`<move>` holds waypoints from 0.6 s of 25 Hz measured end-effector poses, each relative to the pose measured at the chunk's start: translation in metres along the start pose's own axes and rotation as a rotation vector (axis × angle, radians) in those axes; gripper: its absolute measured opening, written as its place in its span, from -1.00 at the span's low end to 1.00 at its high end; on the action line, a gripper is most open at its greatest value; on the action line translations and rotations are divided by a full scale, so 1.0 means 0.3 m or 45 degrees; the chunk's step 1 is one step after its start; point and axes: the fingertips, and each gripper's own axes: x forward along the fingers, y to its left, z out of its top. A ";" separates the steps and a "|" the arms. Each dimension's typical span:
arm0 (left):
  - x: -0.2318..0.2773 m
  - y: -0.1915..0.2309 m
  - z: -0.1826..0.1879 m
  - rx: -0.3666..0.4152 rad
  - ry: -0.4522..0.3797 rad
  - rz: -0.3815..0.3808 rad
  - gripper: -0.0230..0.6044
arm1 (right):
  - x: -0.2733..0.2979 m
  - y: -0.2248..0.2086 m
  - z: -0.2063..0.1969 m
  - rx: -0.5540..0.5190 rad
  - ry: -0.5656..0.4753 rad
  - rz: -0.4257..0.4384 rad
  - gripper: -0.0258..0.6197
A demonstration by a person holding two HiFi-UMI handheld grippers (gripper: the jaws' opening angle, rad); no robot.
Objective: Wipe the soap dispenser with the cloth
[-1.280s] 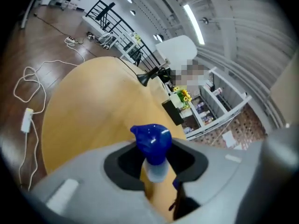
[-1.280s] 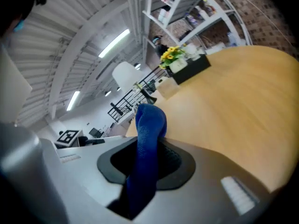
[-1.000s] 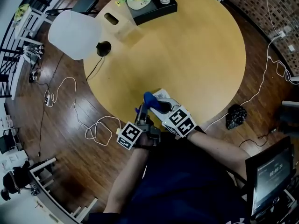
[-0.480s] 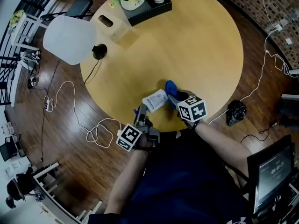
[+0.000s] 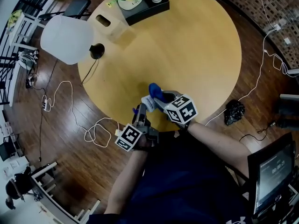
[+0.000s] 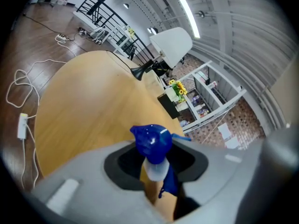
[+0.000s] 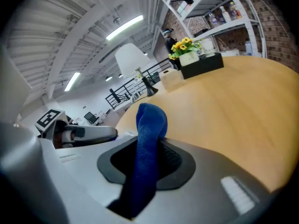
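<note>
Both grippers loaded at the near edge of the round worktop (image 5: 196, 55).
We note the left gripper (image 6: 156, 167) with its jaws pinched on the neck of the soap dispenser (image 6: 152, 141), just under its blue pump head. The right gripper (image 7: 147, 164) has its jaws clamped on the blue cloth (image 7: 149, 125), whose folded end stands up past the jaw tips. In the head view the cloth sits right at the dispenser's top; we cannot tell whether they touch. A sunflower pot (image 5: 127, 1) stands on a black tray (image 5: 152, 8) at the far side.
</note>
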 end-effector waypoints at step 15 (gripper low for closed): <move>0.000 -0.047 0.004 0.272 0.033 -0.042 -0.49 | 0.065 0.143 0.161 0.026 0.076 0.188 -0.63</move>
